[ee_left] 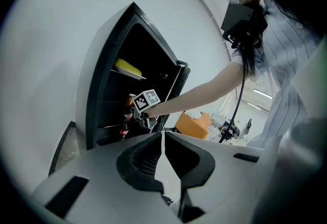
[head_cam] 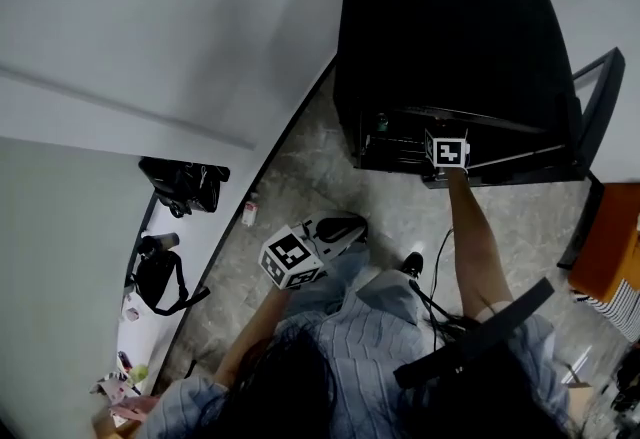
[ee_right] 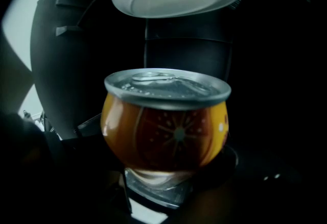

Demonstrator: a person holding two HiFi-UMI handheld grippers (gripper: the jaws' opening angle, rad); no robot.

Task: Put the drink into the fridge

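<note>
Drink: orange can (ee_right: pixel 166 126), upright, inside the open black fridge (head_cam: pixel 450 27), level with a middle shelf.
Right gripper (ee_left: pixel 143 116): reached into the fridge, its fingers clamped on the can, which sits squarely between them.
Left gripper (ee_left: pixel 162 139): held back near the person's body, well clear of the fridge, fingers pressed together with nothing between them.

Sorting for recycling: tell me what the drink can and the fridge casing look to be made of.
Drink can: metal, probably aluminium. The wall is glossy with orange print, and the top is bare and silvery with a rolled rim.
Fridge: smooth black casing with a dull sheen. It could be painted metal or plastic; the look leaves it open.
</note>
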